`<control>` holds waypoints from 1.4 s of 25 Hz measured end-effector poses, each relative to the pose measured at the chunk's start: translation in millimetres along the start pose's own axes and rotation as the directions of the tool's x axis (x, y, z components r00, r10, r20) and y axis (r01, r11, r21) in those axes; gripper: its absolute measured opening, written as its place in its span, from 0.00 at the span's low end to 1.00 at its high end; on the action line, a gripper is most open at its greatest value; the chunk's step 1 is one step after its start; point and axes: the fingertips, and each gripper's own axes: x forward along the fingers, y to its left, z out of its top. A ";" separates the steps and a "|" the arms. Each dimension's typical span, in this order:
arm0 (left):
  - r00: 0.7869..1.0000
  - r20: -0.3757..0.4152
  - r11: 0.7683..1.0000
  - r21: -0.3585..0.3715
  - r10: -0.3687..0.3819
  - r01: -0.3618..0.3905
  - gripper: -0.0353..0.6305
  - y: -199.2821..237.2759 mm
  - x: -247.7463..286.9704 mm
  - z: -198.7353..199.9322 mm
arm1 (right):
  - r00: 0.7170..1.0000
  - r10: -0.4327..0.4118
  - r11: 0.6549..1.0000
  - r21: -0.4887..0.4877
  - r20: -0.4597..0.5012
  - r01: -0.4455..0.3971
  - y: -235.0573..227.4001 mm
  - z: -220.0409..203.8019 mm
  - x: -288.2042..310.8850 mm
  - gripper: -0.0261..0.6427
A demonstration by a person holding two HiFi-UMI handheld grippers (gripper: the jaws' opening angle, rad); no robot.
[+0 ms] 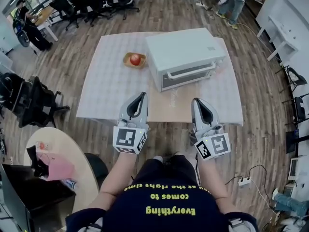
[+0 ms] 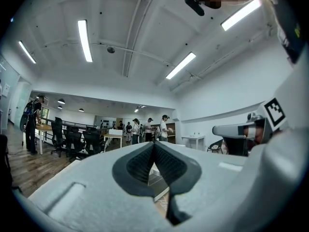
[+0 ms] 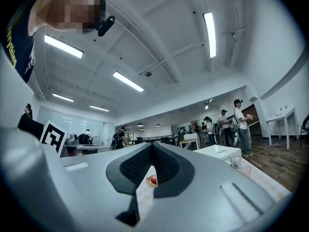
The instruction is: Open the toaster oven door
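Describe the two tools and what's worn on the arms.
The left tool and right tool are matching light-grey tapered shells with dark ribbed pads inside. Each carries a white cube printed with black square markers. The person wears a dark top with yellow lettering.

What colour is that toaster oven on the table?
The toaster oven is white; the head view shows it best.
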 end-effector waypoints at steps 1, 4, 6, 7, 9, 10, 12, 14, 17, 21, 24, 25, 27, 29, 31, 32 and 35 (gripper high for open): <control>1.000 -0.006 1.000 -0.006 0.001 -0.001 0.06 1.6 7.5 -3.0 | 1.000 0.002 1.000 0.001 -0.007 -0.002 -5.4 -1.6 5.9 0.06; 1.000 -0.016 1.000 -0.018 0.015 -0.015 0.06 4.6 31.2 -8.9 | 0.999 0.025 1.000 0.003 -0.020 -0.025 -22.9 -4.6 25.8 0.06; 0.999 -0.016 0.999 -0.017 0.033 -0.034 0.06 5.7 47.5 -10.4 | 0.999 0.049 0.999 0.004 -0.022 -0.049 -36.3 -5.2 39.6 0.06; 0.999 -0.016 0.999 -0.016 0.047 -0.047 0.06 6.7 55.1 -10.8 | 0.998 0.064 0.998 0.005 -0.024 -0.064 -43.0 -5.4 46.6 0.06; 0.997 -0.014 0.997 -0.010 0.077 -0.077 0.06 10.2 70.0 -9.9 | 0.995 0.097 0.995 0.003 -0.024 -0.097 -56.6 -3.9 61.0 0.06; 0.996 -0.011 0.996 -0.006 0.092 -0.092 0.06 12.1 77.9 -8.5 | 0.993 0.112 0.994 0.000 -0.022 -0.112 -64.2 -1.6 68.2 0.06; 0.993 -0.006 0.993 -0.001 0.121 -0.121 0.06 14.6 93.7 -6.1 | 0.991 0.135 0.991 -0.009 -0.017 -0.136 -81.5 3.3 81.1 0.06; 0.989 -0.005 0.989 -0.001 0.150 -0.150 0.06 14.8 107.0 -7.3 | 0.988 0.152 0.988 -0.009 -0.019 -0.152 -98.9 4.1 90.5 0.06; 0.983 0.000 0.983 0.000 0.183 -0.183 0.06 13.9 124.7 -11.2 | 0.984 0.175 0.985 -0.007 -0.024 -0.175 -120.2 1.1 100.9 0.06; 0.976 0.005 0.976 -0.001 0.217 -0.217 0.06 13.7 141.4 -16.0 | 0.980 0.197 0.980 0.002 -0.030 -0.197 -142.8 -4.9 112.2 0.06; 0.973 -0.010 0.973 -0.009 0.229 -0.229 0.06 14.1 147.7 -22.8 | 0.979 0.198 0.980 0.020 -0.045 -0.198 -153.1 -13.3 118.0 0.06; 0.973 -0.016 0.973 -0.010 0.229 -0.229 0.06 14.3 149.0 -25.4 | 0.979 0.198 0.980 0.024 -0.051 -0.197 -154.6 -16.5 119.6 0.06; 0.974 -0.025 0.974 -0.012 0.226 -0.226 0.06 16.4 151.0 -30.5 | 0.979 0.194 0.981 0.029 -0.063 -0.192 -154.9 -23.2 123.3 0.06; 0.975 -0.030 0.975 -0.015 0.219 -0.220 0.06 20.8 154.0 -34.9 | 0.980 0.186 0.982 0.029 -0.075 -0.185 -153.9 -28.8 128.9 0.06; 0.978 -0.033 0.978 -0.017 0.207 -0.207 0.06 24.1 158.8 -38.0 | 0.980 0.176 0.984 0.025 -0.088 -0.174 -153.9 -33.0 133.7 0.06; 0.980 -0.036 0.980 -0.018 0.198 -0.199 0.06 25.0 161.4 -39.6 | 0.981 0.168 0.986 0.021 -0.097 -0.167 -154.6 -35.6 135.3 0.06; 0.984 -0.048 0.984 -0.025 0.173 -0.174 0.06 28.0 168.7 -43.2 | 0.982 0.130 0.991 0.016 -0.133 -0.129 -160.7 -47.0 138.6 0.06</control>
